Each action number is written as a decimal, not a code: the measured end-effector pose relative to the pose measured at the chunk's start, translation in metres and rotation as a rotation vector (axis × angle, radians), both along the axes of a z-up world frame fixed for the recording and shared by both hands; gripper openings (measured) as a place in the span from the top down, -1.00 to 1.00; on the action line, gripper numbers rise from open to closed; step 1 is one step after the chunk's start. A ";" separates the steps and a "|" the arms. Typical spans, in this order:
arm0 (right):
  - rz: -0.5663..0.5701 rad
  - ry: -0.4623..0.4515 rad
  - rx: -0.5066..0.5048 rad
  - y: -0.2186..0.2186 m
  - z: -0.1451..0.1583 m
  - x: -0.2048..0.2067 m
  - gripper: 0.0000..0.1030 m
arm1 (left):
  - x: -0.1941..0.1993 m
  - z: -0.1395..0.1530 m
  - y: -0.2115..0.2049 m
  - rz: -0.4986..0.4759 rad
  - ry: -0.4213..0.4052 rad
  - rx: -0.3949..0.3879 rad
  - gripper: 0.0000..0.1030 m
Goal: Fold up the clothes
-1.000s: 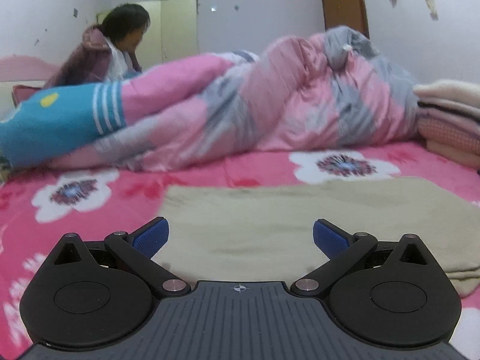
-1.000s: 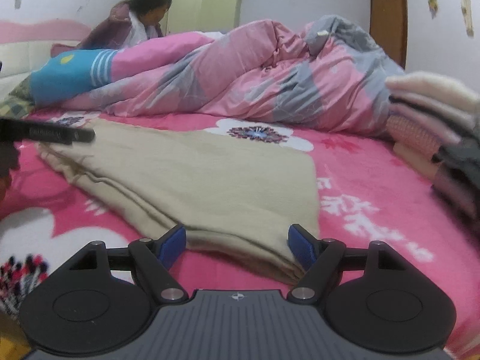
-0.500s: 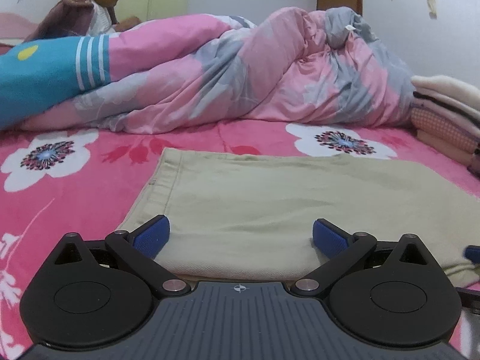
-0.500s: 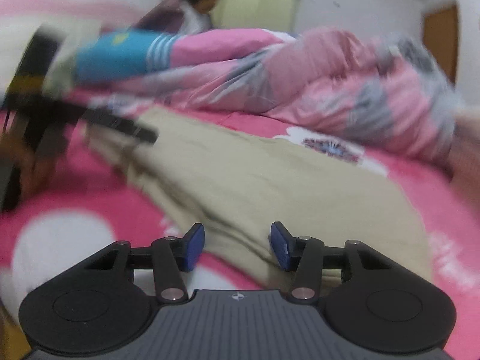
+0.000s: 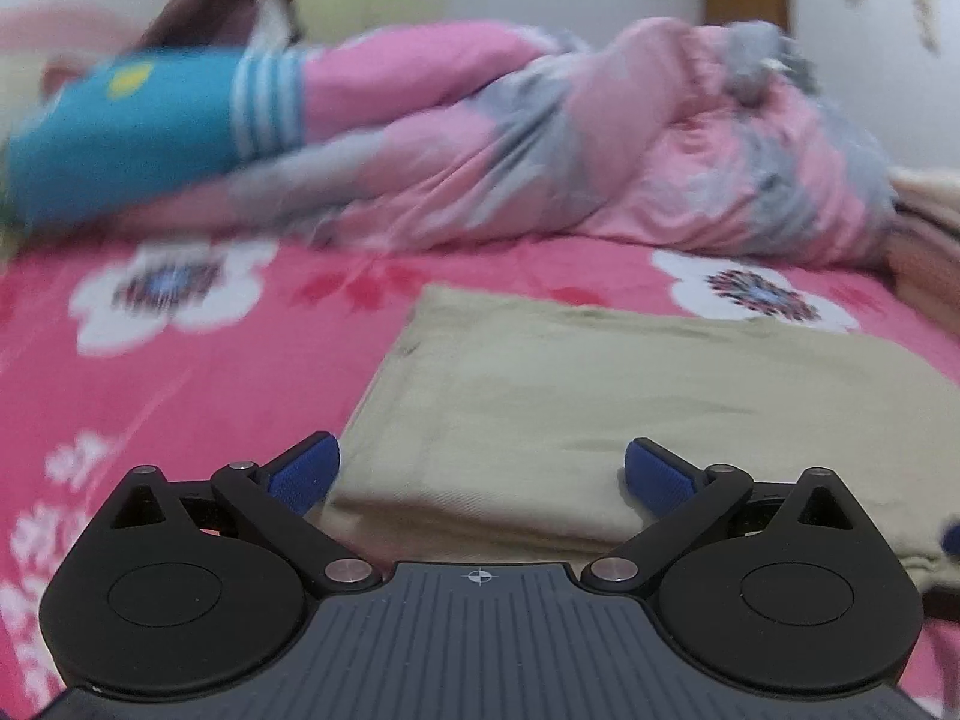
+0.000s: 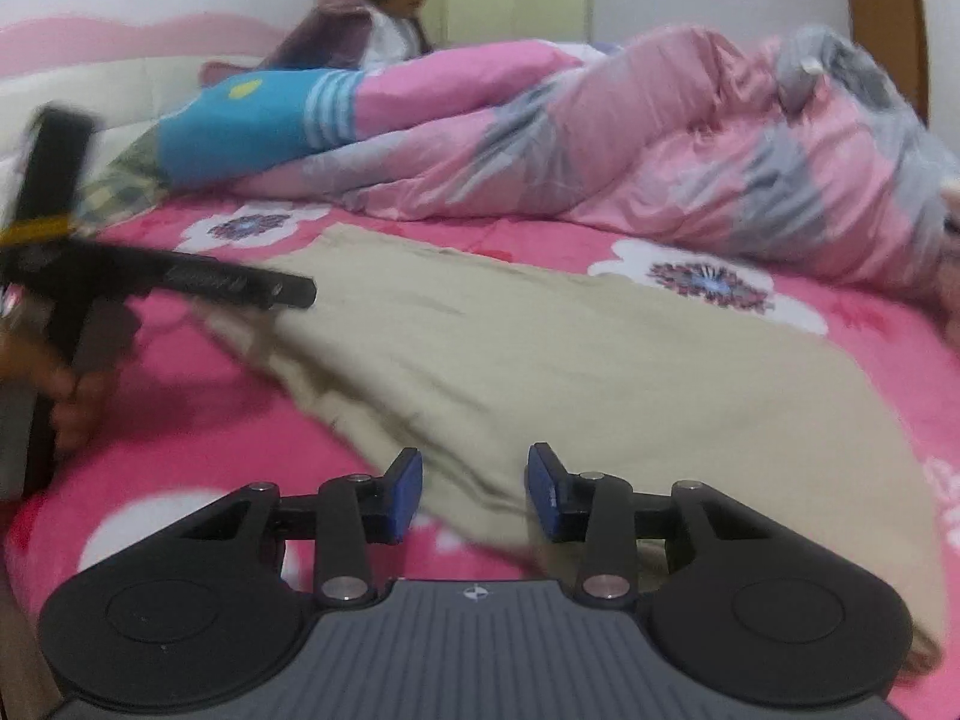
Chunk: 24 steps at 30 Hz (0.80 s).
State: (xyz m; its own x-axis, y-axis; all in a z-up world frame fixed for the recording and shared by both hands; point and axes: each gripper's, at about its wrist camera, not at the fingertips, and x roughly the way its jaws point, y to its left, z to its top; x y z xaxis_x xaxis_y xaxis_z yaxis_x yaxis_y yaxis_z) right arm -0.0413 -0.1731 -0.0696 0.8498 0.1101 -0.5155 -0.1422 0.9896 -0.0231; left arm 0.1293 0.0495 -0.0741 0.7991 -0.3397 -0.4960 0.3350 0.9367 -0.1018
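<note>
moved: both grippers came in on the near edge of the beige garment (image 6: pixel 540 360); right one swung toward its near corner, left one now sits at the other corner of that edge.
right gripper (image 6: pixel 474 492): jaws have just been closing, now narrow, with the garment's near edge between the blue pads (image 6: pixel 405 495). Can't tell if the pads are actually pinching cloth yet; looks like a gap either side.
left gripper (image 5: pixel 480 480): jaws wide, straddling the folded corner, holding nothing.
garment: flat on the pink floral bedsheet (image 5: pixel 180 390), in front of the bunched pink-grey quilt (image 5: pixel 600 150).
step: grasping the near edge, likely ahead of a fold away from the cameras.
next: finish the right pinch, close the left on its corner, then lift both together so the edge stays straight.
hidden: far corners of the garment behind the folds; fabric layers under the right pads are blurred; folded stack at far right is cut off. Left view motion-blurred. Person (image 6: pixel 384 18) sits behind the quilt, uninvolved.
</note>
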 end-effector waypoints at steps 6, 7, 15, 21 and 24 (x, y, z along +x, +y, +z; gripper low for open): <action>-0.003 -0.065 0.064 -0.002 0.031 0.006 0.23 | 0.013 -0.003 0.021 0.059 0.074 -0.091 -0.99; 0.003 -0.082 0.072 0.000 0.034 0.012 0.24 | 0.013 -0.004 0.023 0.062 0.078 -0.101 -0.99; 0.084 -0.003 0.008 0.038 -0.005 0.066 0.31 | 0.013 -0.005 0.028 0.065 0.082 -0.116 -0.99; 0.077 0.008 0.082 0.037 0.020 0.064 0.46 | 0.013 -0.005 0.027 0.070 0.079 -0.106 -0.99; 0.087 -0.032 0.069 0.045 0.027 0.065 0.46 | 0.013 -0.004 0.027 0.073 0.075 -0.103 -0.99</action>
State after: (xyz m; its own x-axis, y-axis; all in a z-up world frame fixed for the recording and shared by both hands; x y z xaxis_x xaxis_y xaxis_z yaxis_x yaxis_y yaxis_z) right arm 0.0234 -0.1276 -0.0430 0.8512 0.2182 -0.4773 -0.2276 0.9730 0.0389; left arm 0.1419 0.0765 -0.0782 0.7857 -0.3345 -0.5203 0.2544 0.9415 -0.2211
